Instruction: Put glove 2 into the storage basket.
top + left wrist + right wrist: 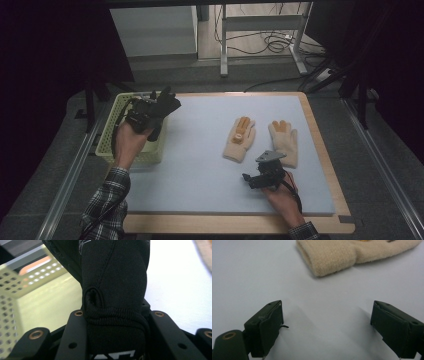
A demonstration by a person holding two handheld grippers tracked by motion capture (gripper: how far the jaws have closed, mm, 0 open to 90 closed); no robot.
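Left jaws: pressed in on the cuff of a black glove (113, 290), pinching it; the left gripper view shows the knit cuff squeezed between the two black jaws.
Left gripper (146, 114): in the upper left of the high view, held above the near right corner of the basket (114, 131), with the glove's fingers sticking up and to the right.
Right jaws: spread wide with nothing between them, over the bare mat in the right gripper view.
Right gripper (248, 178): lower right of the high view, low over the mat, just below the two cream gloves.
Task's thing: the black glove, in the left jaws over the basket's edge and not yet down inside it.
Basket: pale green, perforated walls, at the left edge of the counter (240, 223); its floor looks empty in the left gripper view, though that view is blurred and partly blocked.
Other gloves: left cream glove (239, 139) and right cream glove (285, 141) lie flat side by side on the mat (210, 165), centre right, apart from the basket.
Step in hand, as I judge it: carrying the black glove to the basket for a drop.
Doing it well: bring the glove fully over the basket's middle, lower until the dangling part is below the rim, then open the jaws, so that no finger catches on the wall.
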